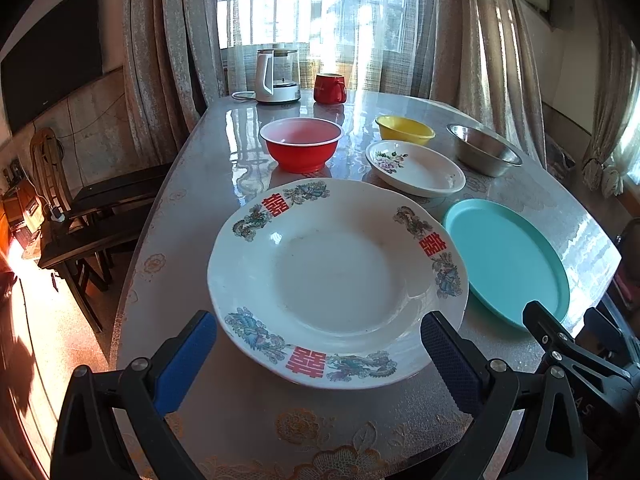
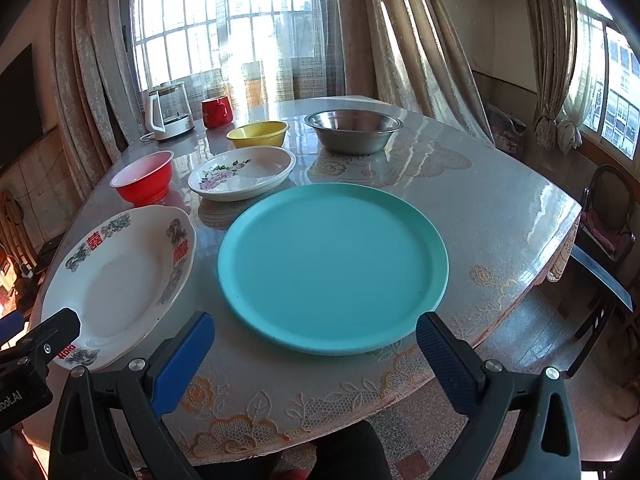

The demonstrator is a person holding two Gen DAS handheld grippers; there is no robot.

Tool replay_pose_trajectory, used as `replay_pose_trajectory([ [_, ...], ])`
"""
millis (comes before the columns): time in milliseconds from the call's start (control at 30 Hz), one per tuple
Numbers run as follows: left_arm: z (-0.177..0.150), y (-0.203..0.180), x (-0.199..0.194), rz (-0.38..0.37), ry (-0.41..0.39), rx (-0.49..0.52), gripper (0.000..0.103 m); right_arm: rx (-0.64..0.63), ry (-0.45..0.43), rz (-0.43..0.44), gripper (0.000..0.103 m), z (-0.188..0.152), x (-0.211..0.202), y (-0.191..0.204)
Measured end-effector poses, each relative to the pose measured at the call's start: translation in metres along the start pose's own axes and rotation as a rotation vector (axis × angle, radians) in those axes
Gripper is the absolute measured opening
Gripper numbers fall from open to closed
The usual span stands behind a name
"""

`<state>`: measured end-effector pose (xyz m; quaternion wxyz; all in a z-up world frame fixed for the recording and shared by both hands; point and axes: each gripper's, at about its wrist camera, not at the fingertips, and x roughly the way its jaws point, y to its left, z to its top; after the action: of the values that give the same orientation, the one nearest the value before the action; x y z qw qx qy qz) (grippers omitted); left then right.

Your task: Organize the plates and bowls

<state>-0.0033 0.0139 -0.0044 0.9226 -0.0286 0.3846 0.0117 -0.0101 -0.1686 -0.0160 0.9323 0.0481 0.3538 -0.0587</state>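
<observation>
A large white plate with red characters and dragon motifs (image 1: 336,280) (image 2: 120,284) lies at the table's near left. My left gripper (image 1: 320,348) stands open just in front of it, holding nothing. A teal plate (image 2: 332,268) (image 1: 508,260) lies to its right, and my right gripper (image 2: 312,344) is open at that plate's near rim. Farther back sit a red bowl (image 1: 302,144) (image 2: 144,178), a small floral plate (image 1: 416,168) (image 2: 242,174), a yellow bowl (image 1: 404,129) (image 2: 259,133) and a steel bowl (image 1: 482,154) (image 2: 354,130).
A glass kettle (image 1: 278,76) (image 2: 170,112) and a red mug (image 1: 329,88) (image 2: 216,112) stand at the far edge of the table (image 2: 480,216) by the curtained window. Dark chairs (image 1: 92,216) stand left of the table, another chair (image 2: 608,216) to its right.
</observation>
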Motion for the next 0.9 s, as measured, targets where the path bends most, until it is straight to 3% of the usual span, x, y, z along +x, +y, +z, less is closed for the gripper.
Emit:
replay_pose_trajectory([
  [600, -0.0001, -0.0007, 0.0025, -0.004, 0.006, 0.005, 0.103, 0.022, 0.015, 0.017, 0.103, -0.0010, 0.0037, -0.0030],
  [900, -0.0006, -0.0006, 0.0039, -0.002, 0.012, 0.006, 0.103, 0.048, 0.016, 0.066, 0.100, -0.0015, 0.0041, -0.0039],
])
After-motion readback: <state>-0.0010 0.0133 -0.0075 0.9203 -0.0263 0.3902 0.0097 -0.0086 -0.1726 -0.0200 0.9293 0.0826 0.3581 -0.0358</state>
